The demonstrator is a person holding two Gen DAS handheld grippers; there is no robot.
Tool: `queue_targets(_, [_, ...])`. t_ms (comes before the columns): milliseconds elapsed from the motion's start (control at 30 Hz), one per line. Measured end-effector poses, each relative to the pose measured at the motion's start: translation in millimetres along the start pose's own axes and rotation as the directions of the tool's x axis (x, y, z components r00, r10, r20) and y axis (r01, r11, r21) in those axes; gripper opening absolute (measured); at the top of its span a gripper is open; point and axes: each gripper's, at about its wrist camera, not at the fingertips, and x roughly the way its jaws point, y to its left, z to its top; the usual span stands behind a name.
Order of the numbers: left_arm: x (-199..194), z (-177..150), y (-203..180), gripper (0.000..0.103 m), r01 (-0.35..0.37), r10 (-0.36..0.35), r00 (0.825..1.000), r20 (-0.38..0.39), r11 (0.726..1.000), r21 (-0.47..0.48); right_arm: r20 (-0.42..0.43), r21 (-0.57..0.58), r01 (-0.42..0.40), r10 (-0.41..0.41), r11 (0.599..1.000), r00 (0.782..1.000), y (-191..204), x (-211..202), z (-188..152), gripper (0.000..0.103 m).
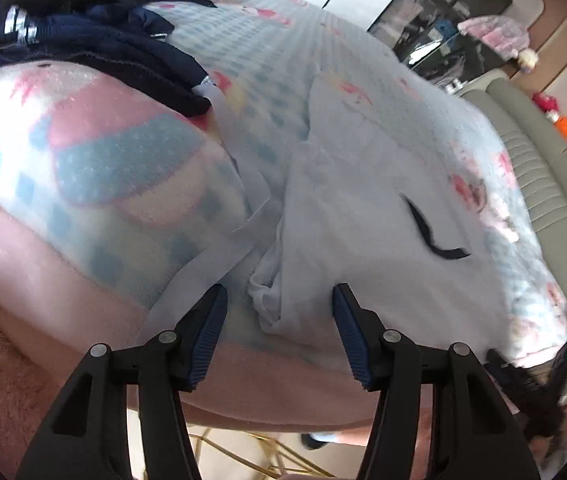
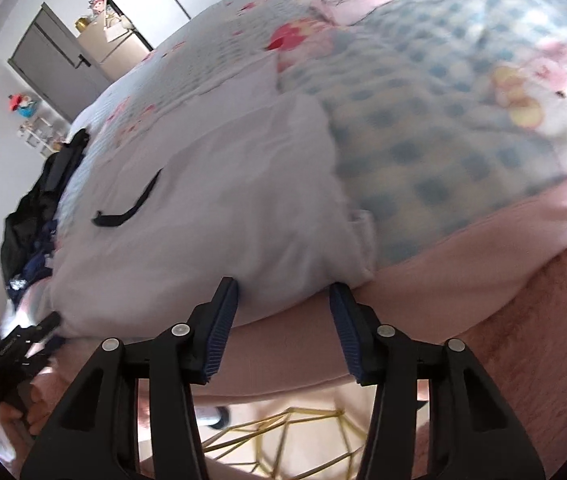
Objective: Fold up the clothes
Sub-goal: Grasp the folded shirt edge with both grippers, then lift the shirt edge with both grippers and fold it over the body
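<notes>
Left wrist view: left gripper (image 1: 279,300) spread, nothing pinched; bunched hem of the white garment (image 1: 363,220) sits in the gap, pads clear of it. Garment lies lower centre on the checked blanket (image 1: 267,48), black swoosh mark (image 1: 431,236) right of centre. Dark clothes pile (image 1: 83,32) upper left.

Right wrist view: right gripper (image 2: 283,300) spread, garment's near edge (image 2: 223,208) just past the tips, not clamped. Left gripper (image 2: 15,348) lower left at the garment's other corner. Pink blanket border (image 2: 463,248) lower right.
</notes>
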Motion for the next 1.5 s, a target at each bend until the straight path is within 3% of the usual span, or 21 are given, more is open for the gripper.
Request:
queue_targets(33, [3, -2, 3, 0.055, 0.059, -0.060, 0.998, -0.025, 0.998, -0.028, 0.007, -0.008, 0.016, -0.016, 1.000, 1.000, 0, -2, -2, 0.048])
queue_targets(100, [11, -9, 8, 0.055, 0.153, -0.159, 0.986, -0.059, 0.984, -0.087, 0.007, 0.010, -0.034, 0.034, 0.999, 0.999, -2, -4, -6, 0.049])
queue_targets(233, [26, -19, 4, 0.055, 0.250, -0.262, 0.960, -0.101, 0.961, -0.120, -0.027, 0.056, -0.198, 0.200, 0.979, 0.979, -6, 4, -10, 0.051])
queue_targets(300, [29, -17, -1, 0.055, 0.272, -0.283, 0.955, -0.092, 0.955, -0.117, -0.015, 0.056, -0.190, 0.191, 0.980, 0.982, -6, 8, -9, 0.051])
queue_targets(433, [27, -4, -1, 0.054, 0.265, -0.269, 0.963, -0.013, 0.954, -0.143, 0.011, 0.111, -0.190, 0.190, 0.975, 0.982, -14, 12, -4, 0.051])
queue_targets(500, [23, -1, -6, 0.047, 0.178, -0.172, 0.984, 0.056, 0.975, -0.132, 0.035, 0.120, -0.192, 0.189, 0.974, 0.981, -14, 9, -2, 0.049])
queue_targets(533, [25, -1, -10, 0.047, 0.158, -0.152, 0.987, 0.057, 0.980, -0.120, 0.049, 0.114, -0.188, 0.183, 0.976, 0.982, -12, 6, -2, 0.041])
queue_targets(633, [41, -8, -20, 0.047, 0.208, -0.211, 0.977, -0.016, 0.973, -0.102, 0.063, 0.081, -0.167, 0.162, 0.983, 0.985, -2, 4, 3, 0.039])
queue_targets(733, [50, -8, -18, 0.051, 0.236, -0.240, 0.971, -0.023, 0.965, -0.111, 0.038, 0.081, -0.149, 0.147, 0.985, 0.988, 2, 23, 5, 0.045])
queue_targets(900, [62, 7, -11, 0.055, 0.308, -0.321, 0.946, -0.052, 0.937, -0.167, 0.028, 0.139, -0.229, 0.227, 0.964, 0.973, -6, 45, 11, 0.055])
queue_targets(967, [64, 10, -10, 0.054, 0.321, -0.336, 0.940, -0.060, 0.930, -0.179, 0.027, 0.125, -0.234, 0.232, 0.964, 0.972, 0, 48, 12, 0.048])
queue_targets(1067, [55, 7, -20, 0.034, 0.302, -0.306, 0.952, -0.017, 0.945, -0.129, 0.048, 0.096, -0.244, 0.240, 0.965, 0.970, 7, 40, 11, 0.034])
queue_targets(1133, [53, 7, -29, 0.033, 0.275, -0.277, 0.961, -0.006, 0.957, -0.093, 0.059, 0.075, -0.243, 0.239, 0.967, 0.969, 11, 36, 11, 0.032])
queue_targets(1200, [59, 10, -26, 0.039, 0.279, -0.283, 0.958, -0.030, 0.955, -0.098, 0.046, 0.063, -0.227, 0.225, 0.972, 0.973, 13, 40, 12, 0.038])
queue_targets(1267, [71, 15, -16, 0.043, 0.298, -0.312, 0.947, -0.080, 0.943, -0.146, 0.037, 0.084, -0.245, 0.242, 0.966, 0.969, 13, 51, 14, 0.054])
queue_targets(1333, [70, 18, -17, 0.041, 0.298, -0.311, 0.947, -0.075, 0.943, -0.145, 0.037, 0.097, -0.262, 0.260, 0.960, 0.965, 13, 57, 16, 0.054])
queue_targets(1433, [54, 15, -25, 0.032, 0.266, -0.270, 0.962, -0.033, 0.960, -0.083, 0.057, 0.074, -0.263, 0.259, 0.962, 0.964, 19, 50, 16, 0.033])
queue_targets(1500, [47, 12, -30, 0.029, 0.247, -0.249, 0.968, -0.027, 0.968, -0.054, 0.067, 0.048, -0.248, 0.244, 0.968, 0.967, 24, 42, 14, 0.027])
